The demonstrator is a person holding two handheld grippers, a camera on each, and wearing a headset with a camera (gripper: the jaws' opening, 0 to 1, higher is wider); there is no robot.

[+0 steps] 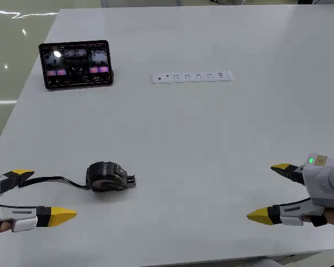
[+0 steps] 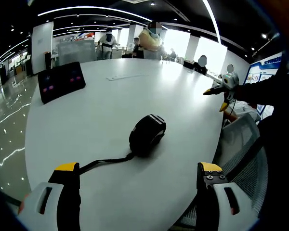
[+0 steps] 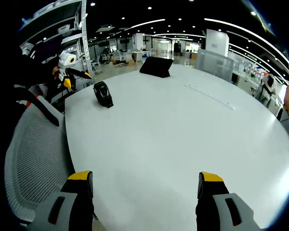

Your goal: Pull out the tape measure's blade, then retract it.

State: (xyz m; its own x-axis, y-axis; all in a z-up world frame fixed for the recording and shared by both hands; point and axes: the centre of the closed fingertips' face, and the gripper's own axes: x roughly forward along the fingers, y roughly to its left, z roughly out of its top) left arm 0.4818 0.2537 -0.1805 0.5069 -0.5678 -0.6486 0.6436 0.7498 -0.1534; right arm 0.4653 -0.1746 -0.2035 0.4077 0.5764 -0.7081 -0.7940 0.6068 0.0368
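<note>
The left gripper (image 1: pixel 54 193) has its jaws spread wide and holds nothing. A black wrist strap (image 1: pixel 55 179) lies on the white table (image 1: pixel 211 144) between its jaws and runs forward to the tape measure (image 1: pixel 107 177), which rests just ahead of the fingertips with its blade retracted. The right gripper (image 1: pixel 260 191) is also spread and empty, well apart from the tape measure across the table. Farther ahead of both grippers lie a power strip (image 1: pixel 192 77) and a propped tablet (image 1: pixel 76 64).
</note>
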